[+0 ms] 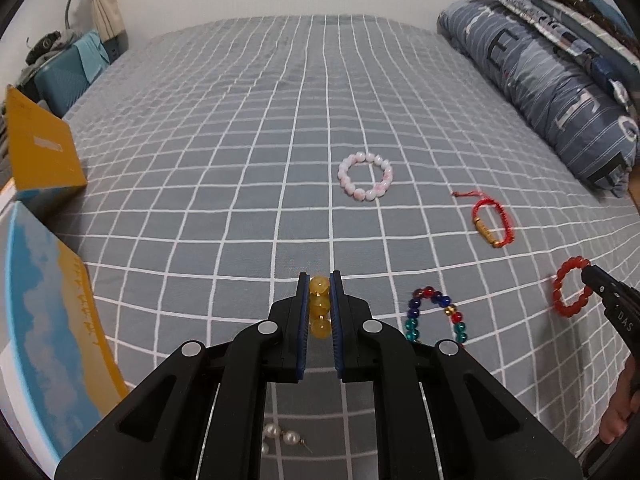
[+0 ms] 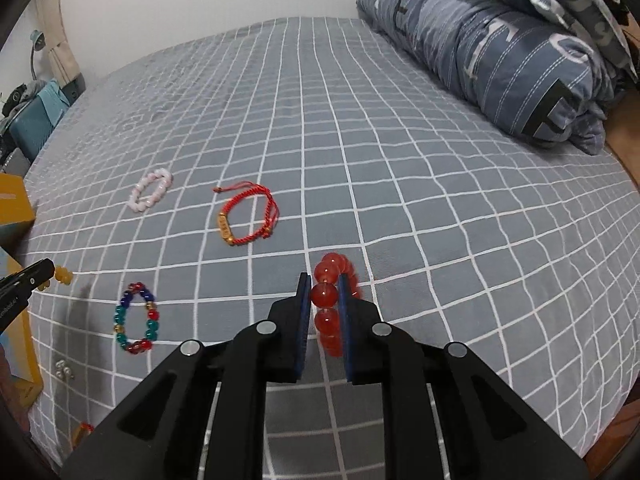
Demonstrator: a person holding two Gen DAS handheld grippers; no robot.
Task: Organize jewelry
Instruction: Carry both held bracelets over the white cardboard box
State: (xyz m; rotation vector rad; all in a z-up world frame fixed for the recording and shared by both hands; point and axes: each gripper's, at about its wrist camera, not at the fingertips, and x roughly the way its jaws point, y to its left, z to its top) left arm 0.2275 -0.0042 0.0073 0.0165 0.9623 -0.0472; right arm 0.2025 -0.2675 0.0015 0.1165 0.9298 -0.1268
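**Q:** so what have you got in each hand right now?

**A:** My left gripper [image 1: 319,280] is pinched tight on the yellow bead bracelet [image 1: 320,306]. My right gripper [image 2: 325,280] is clamped on the red bead bracelet [image 2: 330,300], which hangs just above the grid bedsheet [image 2: 360,140].

**Q:** and the rest?

**A:** Lying on the sheet: pink bead bracelet [image 1: 365,176], red cord bracelet [image 1: 492,222], multicolour bead bracelet [image 2: 135,318], pearl earrings [image 1: 280,438]. The boxes [image 1: 44,152] sit at the left edge.

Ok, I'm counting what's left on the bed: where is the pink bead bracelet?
The pink bead bracelet lies flat on the checked bedspread, up and left of the red cord bracelet in both wrist views, beyond the multicoloured bead bracelet.
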